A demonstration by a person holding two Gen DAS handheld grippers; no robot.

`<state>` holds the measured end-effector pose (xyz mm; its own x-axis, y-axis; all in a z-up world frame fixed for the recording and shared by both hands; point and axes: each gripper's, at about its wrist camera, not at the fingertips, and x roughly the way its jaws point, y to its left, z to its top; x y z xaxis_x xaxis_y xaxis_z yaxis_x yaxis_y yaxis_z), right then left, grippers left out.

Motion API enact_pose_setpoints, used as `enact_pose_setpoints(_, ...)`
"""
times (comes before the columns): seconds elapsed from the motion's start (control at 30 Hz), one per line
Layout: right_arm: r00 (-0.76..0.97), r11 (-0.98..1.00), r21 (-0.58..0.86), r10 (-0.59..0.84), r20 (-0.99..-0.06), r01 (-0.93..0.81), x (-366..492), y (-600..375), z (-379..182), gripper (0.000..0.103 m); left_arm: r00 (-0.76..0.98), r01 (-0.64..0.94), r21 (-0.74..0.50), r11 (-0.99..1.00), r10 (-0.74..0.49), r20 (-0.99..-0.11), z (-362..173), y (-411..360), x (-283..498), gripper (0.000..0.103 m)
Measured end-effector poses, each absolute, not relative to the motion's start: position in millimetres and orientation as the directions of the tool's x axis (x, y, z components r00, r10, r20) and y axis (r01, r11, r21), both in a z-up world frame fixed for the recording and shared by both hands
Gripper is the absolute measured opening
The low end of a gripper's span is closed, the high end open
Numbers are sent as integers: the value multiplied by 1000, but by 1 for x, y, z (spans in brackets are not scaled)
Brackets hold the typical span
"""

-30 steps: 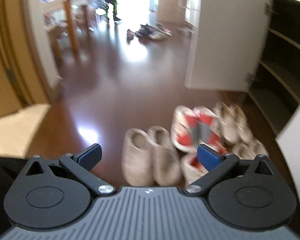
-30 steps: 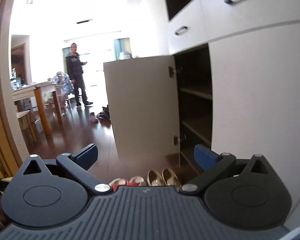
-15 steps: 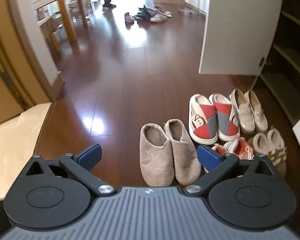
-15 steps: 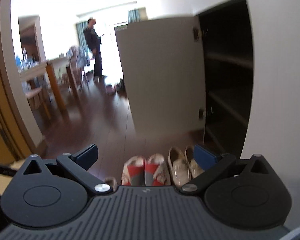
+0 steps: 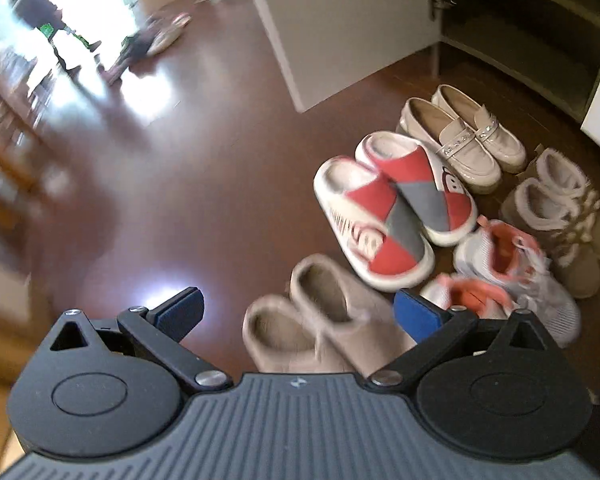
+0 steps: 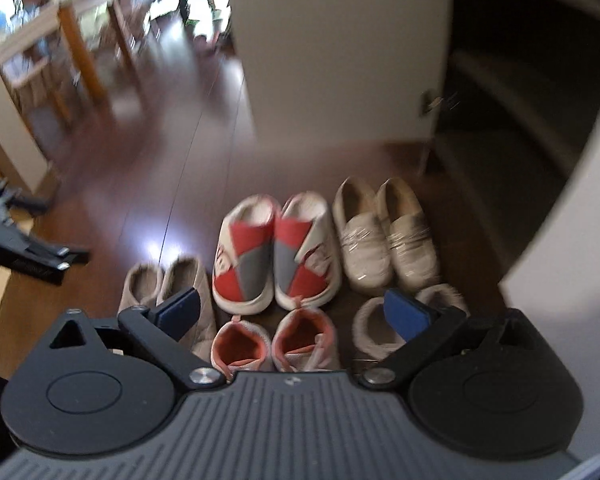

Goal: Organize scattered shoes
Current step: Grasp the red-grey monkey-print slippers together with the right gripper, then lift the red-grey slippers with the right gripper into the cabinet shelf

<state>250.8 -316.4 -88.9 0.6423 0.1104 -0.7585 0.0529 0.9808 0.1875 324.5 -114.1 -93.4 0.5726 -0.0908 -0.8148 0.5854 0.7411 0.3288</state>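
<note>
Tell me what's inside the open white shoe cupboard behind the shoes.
The open white shoe cupboard shows bare olive shelves with no shoes on the visible parts. Its door and side panel cover the rest, and the interior is dark in the right wrist view.

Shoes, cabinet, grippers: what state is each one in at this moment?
Red-grey slippers: paired, on the floor.
Beige slippers: paired, on the floor.
Loafers: paired, on the floor.
Pink sneakers: paired, on the floor.
Fur boots: paired, on the floor.
Cabinet door: open.
Shelves: no shoes visible.
Left gripper: open, holding nothing.
Right gripper: closing slightly, nothing between the jaws.
</note>
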Motion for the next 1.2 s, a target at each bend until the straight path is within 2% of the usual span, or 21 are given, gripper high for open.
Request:
enact_pose_setpoints(0.07,595,980,196,138,-792,34,289,-311,-119,87,572,561,327,760,-70,-817,-126,-120,357,102)
enact_pose_setpoints(0.13,563,979,204,162,-811,12,324,-308,-144,71,560,532,306,789,-58,-827,-157,-124,389,101)
enact_pose_setpoints(0.2,548,977,211,177,-818,-2,378,-310,-169,63,520,533,250,808,-80,-851,-178,-125,406,99)
enact_pose_setpoints(0.23,552,977,214,179,-814,-2,392,-312,-173,53,499,533,222,817,-92,-862,-189,-126,414,94)
enact_pose_setpoints(0.27,565,976,217,181,-805,-4,419,-313,-181,50,478,532,193,824,-104,-872,-199,-126,422,89)
enact_pose_setpoints(0.3,564,977,215,178,-806,-2,442,-312,-188,48,454,525,158,836,-119,-883,-210,-126,425,89)
enact_pose_setpoints(0.4,549,977,212,175,-817,4,495,-310,-205,46,421,519,103,848,-150,-894,-232,-122,419,89)
enact_pose_setpoints(0.47,508,973,229,193,-839,9,520,-306,-218,56,443,547,134,826,-150,-884,-238,-121,410,89)
enact_pose_setpoints(0.53,471,973,229,193,-861,21,538,-301,-230,60,468,550,163,819,-141,-872,-242,-122,406,89)
enact_pose_setpoints(0.67,323,989,148,145,-935,-14,572,-280,-261,60,477,556,160,815,-156,-865,-251,-122,415,92)
enact_pose_setpoints(0.77,253,988,150,153,-955,-34,582,-272,-279,60,454,547,124,828,-169,-875,-259,-118,421,92)
enact_pose_setpoints(0.8,241,990,133,143,-960,-56,584,-268,-285,55,445,540,117,833,-165,-880,-264,-117,424,92)
enact_pose_setpoints(0.83,239,990,129,141,-961,-64,583,-267,-287,45,440,535,114,837,-161,-883,-268,-116,426,91)
enact_pose_setpoints(0.97,305,994,78,98,-947,-79,572,-252,-300,42,434,527,104,844,-162,-886,-274,-113,432,93)
enact_pose_setpoints(1.03,363,996,61,83,-928,-72,561,-250,-299,34,435,526,103,844,-163,-885,-275,-112,434,94)
enact_pose_setpoints(1.1,425,995,102,100,-900,-17,547,-261,-294,25,430,545,112,831,-163,-888,-273,-112,434,94)
enact_pose_setpoints(1.2,489,988,147,102,-866,55,531,-274,-283,22,442,581,163,798,-141,-886,-257,-112,424,93)
